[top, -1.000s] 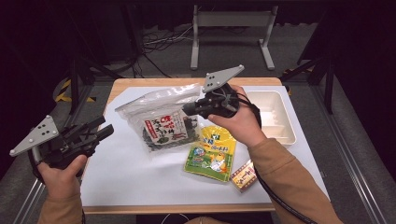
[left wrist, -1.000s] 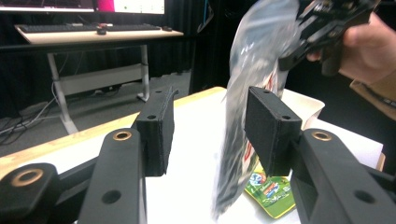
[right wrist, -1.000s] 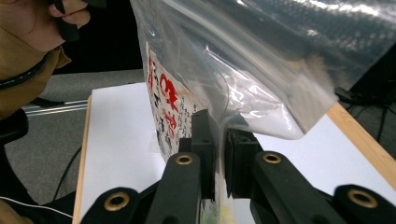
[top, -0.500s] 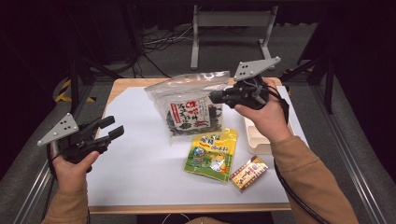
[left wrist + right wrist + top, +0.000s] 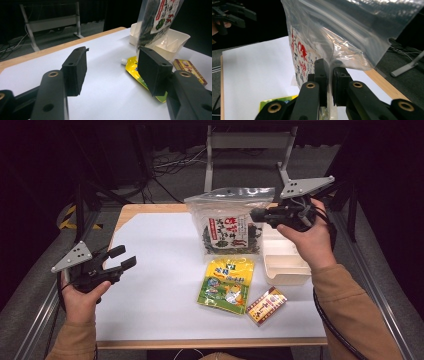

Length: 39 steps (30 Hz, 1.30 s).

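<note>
While my right gripper (image 5: 256,215) has its jaws pinched tight on the bag (image 5: 231,222) — clear zip pouch with dark seaweed inside — that bag hangs off the table, gripped at its side edge, next to the bin (image 5: 286,264). In the right gripper view the jaws (image 5: 328,82) are nearly together with plastic film between them, so the hold looks solid.

My left gripper (image 5: 122,257) is empty. Its jaws have just been opening and now stand moderately wide with nothing between them; the left gripper view shows bare white sheet between the pads (image 5: 75,68). It sits low over the near-left part of the table, well apart from everything.

Progress, as I judge it:
- done: bag picked up and lifted clear
- not done: bag not in the bin yet; the bin looks empty
- untouched: yellow pouch (image 5: 226,284) lies flat below the hanging bag, and the box (image 5: 266,305) just beside the pouch, near the bin's front corner

Looks like a sorting-into-bin job — roughly a third through at best. Left could take the pouch next; it's ahead and to the right of those jaws in its own view (image 5: 136,72).
</note>
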Available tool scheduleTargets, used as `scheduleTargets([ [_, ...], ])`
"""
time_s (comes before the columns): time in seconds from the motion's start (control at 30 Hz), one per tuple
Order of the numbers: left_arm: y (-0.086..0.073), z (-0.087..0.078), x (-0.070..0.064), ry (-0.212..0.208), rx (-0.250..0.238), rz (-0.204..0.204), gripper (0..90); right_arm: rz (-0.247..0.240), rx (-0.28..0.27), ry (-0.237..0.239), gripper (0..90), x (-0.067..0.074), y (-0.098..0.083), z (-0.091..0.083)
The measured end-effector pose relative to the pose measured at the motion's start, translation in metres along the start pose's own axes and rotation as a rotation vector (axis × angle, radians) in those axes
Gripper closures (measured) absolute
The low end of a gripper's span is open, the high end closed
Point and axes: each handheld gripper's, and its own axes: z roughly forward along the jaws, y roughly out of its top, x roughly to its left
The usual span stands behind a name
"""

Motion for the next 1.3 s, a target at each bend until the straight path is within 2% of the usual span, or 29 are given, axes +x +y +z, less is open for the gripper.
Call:
scheduleTargets([
  [0.23,-0.004,0.005,0.002,-0.001,0.026,0.003,37.9,0.026,-0.009,-0.051,83.8,-0.013,-0.009,-0.019],
  [0.47,-0.007,0.006,0.004,-0.02,0.026,-0.01,36.1,0.05,-0.023,-0.106,83.9,-0.024,-0.016,-0.038],
  [0.67,-0.009,0.008,0.005,-0.027,0.039,-0.008,35.3,0.068,-0.033,-0.14,83.9,-0.032,-0.02,-0.049],
  [0.77,-0.01,0.01,0.005,-0.044,0.046,-0.017,34.4,0.079,-0.037,-0.16,83.9,-0.036,-0.022,-0.055],
  [1.0,-0.011,0.014,0.005,-0.051,0.056,-0.017,33.3,0.12,-0.046,-0.22,83.9,-0.047,-0.028,-0.068],
  [1.3,-0.013,0.012,0.008,-0.058,0.056,-0.034,32.7,0.165,-0.062,-0.262,83.9,-0.062,-0.032,-0.075],
])
